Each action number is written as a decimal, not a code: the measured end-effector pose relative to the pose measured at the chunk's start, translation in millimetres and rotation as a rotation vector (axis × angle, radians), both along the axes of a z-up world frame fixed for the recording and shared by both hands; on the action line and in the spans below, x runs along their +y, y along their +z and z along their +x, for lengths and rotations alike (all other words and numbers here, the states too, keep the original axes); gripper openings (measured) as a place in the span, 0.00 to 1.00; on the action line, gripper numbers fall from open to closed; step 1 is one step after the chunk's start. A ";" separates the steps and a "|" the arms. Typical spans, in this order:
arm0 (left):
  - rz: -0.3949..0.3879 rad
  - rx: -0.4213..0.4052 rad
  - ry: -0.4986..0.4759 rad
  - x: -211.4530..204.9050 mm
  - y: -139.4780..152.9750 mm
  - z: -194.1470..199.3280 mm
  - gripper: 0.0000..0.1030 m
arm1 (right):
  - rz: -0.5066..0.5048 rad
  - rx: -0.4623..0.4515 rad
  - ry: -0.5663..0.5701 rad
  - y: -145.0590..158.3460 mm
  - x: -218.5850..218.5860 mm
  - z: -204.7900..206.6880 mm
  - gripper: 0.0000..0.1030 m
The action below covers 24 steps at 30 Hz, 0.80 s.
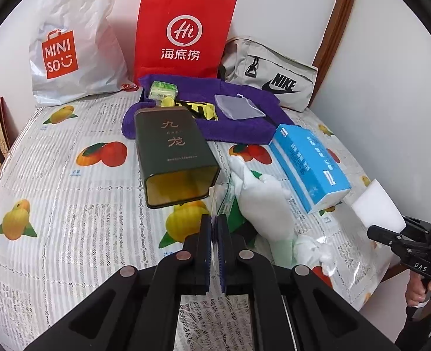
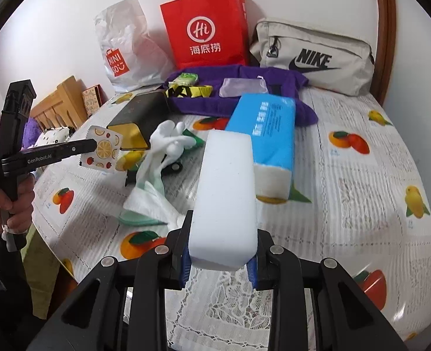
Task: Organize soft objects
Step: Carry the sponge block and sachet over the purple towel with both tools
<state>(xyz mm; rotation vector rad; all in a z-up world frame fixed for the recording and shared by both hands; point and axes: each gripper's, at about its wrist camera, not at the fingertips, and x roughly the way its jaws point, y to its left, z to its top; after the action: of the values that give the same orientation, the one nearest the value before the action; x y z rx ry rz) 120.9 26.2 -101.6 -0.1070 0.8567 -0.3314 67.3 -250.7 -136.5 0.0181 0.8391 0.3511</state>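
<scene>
Above table (image 2: 361, 152): left gripper (image 2: 94, 146) jaws pinch fruit-print packet (image 2: 101, 152); right gripper (image 2: 220, 259) jaws clamp white sponge (image 2: 227, 193).

Three bags (image 1: 183, 32), one tin (image 1: 171, 152), one sponge (image 2: 227, 199)

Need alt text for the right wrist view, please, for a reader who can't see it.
The right tool is shut on a white sponge block held above a fruit-print tablecloth. At left, the left tool pinches a small fruit-patterned packet. Behind lie a blue tissue pack, a purple cloth and a red paper bag.
</scene>
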 end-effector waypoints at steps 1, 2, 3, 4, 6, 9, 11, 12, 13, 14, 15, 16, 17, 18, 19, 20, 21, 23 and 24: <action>-0.007 -0.003 0.000 0.1 2.5 0.0 0.05 | 0.002 -0.002 0.002 2.5 0.3 0.9 0.29; -0.012 -0.006 0.000 0.6 4.3 -0.1 0.05 | 0.002 -0.006 0.003 5.3 0.7 1.8 0.29; -0.017 -0.009 0.000 0.9 7.4 0.4 0.05 | 0.001 -0.011 0.003 7.9 0.7 3.0 0.29; -0.020 -0.012 0.000 0.8 10.0 1.2 0.05 | -0.001 -0.016 0.001 10.8 0.4 5.1 0.29; -0.022 -0.017 0.003 0.8 15.6 4.1 0.05 | -0.001 -0.019 -0.008 15.6 -0.6 9.8 0.29; -0.029 -0.025 -0.001 1.0 24.8 9.4 0.05 | -0.004 -0.017 -0.028 22.2 -3.3 19.8 0.29; -0.032 -0.028 -0.002 1.3 30.0 13.9 0.05 | -0.011 -0.018 -0.043 26.6 -5.0 28.2 0.29; -0.033 -0.034 0.002 1.7 34.1 17.2 0.05 | -0.013 -0.019 -0.048 29.1 -5.9 32.1 0.29; -0.033 -0.037 0.001 1.6 36.9 19.1 0.05 | -0.014 -0.022 -0.052 31.5 -6.3 35.6 0.29; -0.035 -0.041 -0.001 1.6 40.5 22.6 0.05 | -0.019 -0.027 -0.059 35.0 -6.9 41.0 0.29; -0.035 -0.044 0.001 1.6 43.7 26.0 0.05 | -0.025 -0.031 -0.064 37.5 -7.2 45.2 0.29; -0.034 -0.047 0.002 1.6 46.3 29.3 0.05 | -0.034 -0.036 -0.069 40.8 -7.3 51.0 0.29; -0.034 -0.050 0.001 1.5 48.3 32.3 0.05 | -0.037 -0.039 -0.070 42.9 -7.4 54.4 0.29; -0.036 -0.053 0.001 1.3 51.4 37.9 0.05 | -0.042 -0.042 -0.071 45.8 -7.1 60.3 0.29; -0.037 -0.054 0.002 1.5 53.2 42.1 0.05 | -0.047 -0.045 -0.072 48.3 -6.5 65.1 0.29; -0.036 -0.056 0.004 1.5 54.5 46.2 0.05 | -0.060 -0.052 -0.077 51.7 -5.4 73.2 0.29; -0.036 -0.057 0.005 1.0 56.4 51.8 0.05 | -0.070 -0.057 -0.081 53.9 -4.4 78.6 0.29; -0.033 -0.055 0.009 -0.3 59.0 63.9 0.05 | -0.088 -0.067 -0.088 58.7 -2.8 92.3 0.29; -0.027 -0.055 0.011 -1.4 60.0 69.9 0.05 | -0.091 -0.071 -0.089 61.0 -1.9 98.4 0.29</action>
<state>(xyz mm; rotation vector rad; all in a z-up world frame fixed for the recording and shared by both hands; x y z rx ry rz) 190.8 24.8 -41.6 -0.1271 0.7973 -0.3343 165.7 -252.7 -75.5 -0.0416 0.7806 0.2287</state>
